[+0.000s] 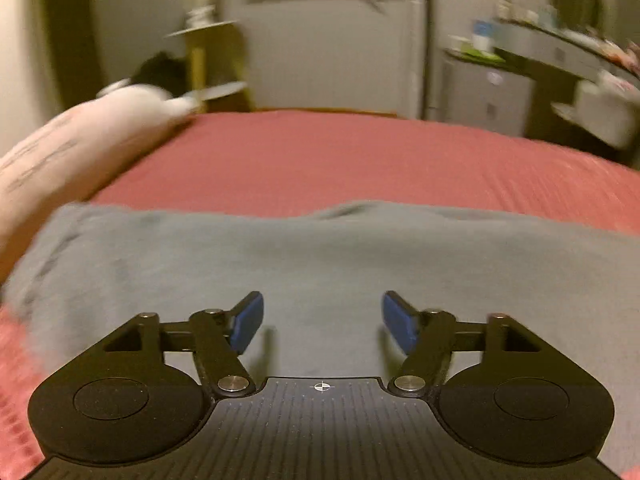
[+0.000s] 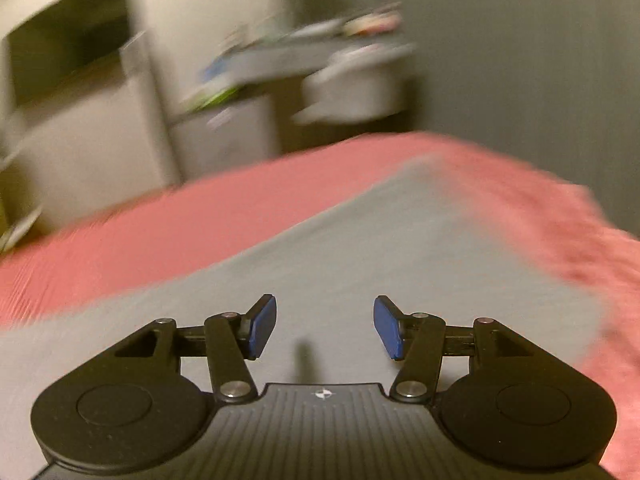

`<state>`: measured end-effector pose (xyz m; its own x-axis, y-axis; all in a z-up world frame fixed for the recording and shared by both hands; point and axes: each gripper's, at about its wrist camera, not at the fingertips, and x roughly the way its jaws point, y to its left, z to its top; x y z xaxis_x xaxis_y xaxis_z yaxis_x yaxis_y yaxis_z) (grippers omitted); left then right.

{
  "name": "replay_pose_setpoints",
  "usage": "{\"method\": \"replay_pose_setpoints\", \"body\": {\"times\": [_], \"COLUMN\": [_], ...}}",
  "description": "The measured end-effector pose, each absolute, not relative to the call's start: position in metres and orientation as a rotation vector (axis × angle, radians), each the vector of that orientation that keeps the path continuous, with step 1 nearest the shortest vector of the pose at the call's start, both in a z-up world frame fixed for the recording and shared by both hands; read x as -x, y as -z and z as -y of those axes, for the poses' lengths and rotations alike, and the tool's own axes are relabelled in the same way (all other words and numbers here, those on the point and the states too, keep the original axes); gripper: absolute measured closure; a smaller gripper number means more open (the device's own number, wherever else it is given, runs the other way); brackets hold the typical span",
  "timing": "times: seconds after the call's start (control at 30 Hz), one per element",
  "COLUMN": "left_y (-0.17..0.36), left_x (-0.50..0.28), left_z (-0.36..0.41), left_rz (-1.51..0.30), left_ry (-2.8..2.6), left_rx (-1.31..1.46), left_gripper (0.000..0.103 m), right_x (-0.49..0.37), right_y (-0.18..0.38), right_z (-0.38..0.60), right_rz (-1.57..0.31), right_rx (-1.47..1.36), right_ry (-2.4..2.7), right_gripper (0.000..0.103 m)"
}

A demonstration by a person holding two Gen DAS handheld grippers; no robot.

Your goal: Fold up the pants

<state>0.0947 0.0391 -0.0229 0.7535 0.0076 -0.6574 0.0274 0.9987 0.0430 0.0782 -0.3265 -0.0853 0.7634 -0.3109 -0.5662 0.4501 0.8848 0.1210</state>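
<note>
In the left wrist view a pale pillow [image 1: 76, 148] lies at the far left on the bed [image 1: 340, 160], which is covered in a pinkish-red sheet. The grey pants [image 1: 320, 264] lie flat on that sheet, their long axis running across the view from left to right, one end close beside the pillow and the other passing out of the picture at the right edge. The cloth is blurred, so which end is the waist cannot be told. The left hand-held gripper [image 1: 322, 322] hovers over the middle of the pants with its blue pads [image 1: 248, 322] spread wide apart, nothing between them. Behind the bed stand a yellow side stand [image 1: 204, 48] at left and a cluttered shelf [image 1: 560, 44] at right.

In the right wrist view the pants [image 2: 380, 248] stretch away from the camera, narrowing toward the far right corner of the bed [image 2: 200, 220]. The right hand-held gripper [image 2: 324, 328] sits above the grey cloth, its blue pads [image 2: 262, 328] likewise held well apart and gripping nothing.
</note>
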Motion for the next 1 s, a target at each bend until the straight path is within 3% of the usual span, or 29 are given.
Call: {"method": "replay_pose_setpoints", "body": {"times": [0.07, 0.17, 0.27, 0.37, 0.53, 0.63, 0.73, 0.8, 0.87, 0.9, 1.0], "left_y": [0.039, 0.06, 0.065, 0.068, 0.066, 0.051, 0.043, 0.047, 0.061, 0.068, 0.058], "left_x": [-0.11, -0.127, -0.146, -0.169, -0.186, -0.179, -0.153, -0.138, -0.141, -0.143, -0.139], "left_z": [-0.021, -0.008, 0.004, 0.001, -0.009, -0.021, -0.015, -0.005, -0.001, -0.003, -0.011], "left_rz": [-0.762, -0.73, -0.691, -0.656, -0.652, -0.66, -0.629, -0.632, -0.67, -0.683, -0.663], "left_ry": [0.072, 0.037, 0.0, -0.042, -0.155, -0.167, -0.032, 0.023, -0.045, -0.103, -0.217], "left_rx": [-0.04, -0.063, -0.078, -0.067, -0.064, 0.02, 0.033, -0.023, -0.109, -0.134, -0.112], "left_gripper": [0.033, 0.036, 0.036, 0.03, 0.033, 0.042, 0.037, 0.023, 0.022, 0.017, 0.02], "right_x": [-0.103, -0.113, -0.108, -0.106, -0.105, -0.101, -0.105, -0.105, -0.104, -0.103, -0.099], "right_y": [0.098, 0.115, 0.123, 0.128, 0.132, 0.132, 0.131, 0.13, 0.13, 0.13, 0.129], "right_z": [0.301, 0.282, 0.285, 0.289, 0.294, 0.303, 0.303, 0.302, 0.303, 0.304, 0.304], "right_rz": [-0.627, -0.611, -0.572, -0.554, -0.536, -0.529, -0.528, -0.526, -0.523, -0.52, -0.515], "right_rx": [-0.204, -0.124, -0.147, -0.167, -0.166, -0.181, -0.184, -0.185, -0.191, -0.195, -0.203], "right_ry": [0.331, 0.331, 0.319, 0.309, 0.303, 0.29, 0.284, 0.283, 0.279, 0.277, 0.275], "right_gripper": [0.047, 0.028, 0.023, 0.017, 0.014, 0.013, 0.011, 0.011, 0.011, 0.011, 0.011]}}
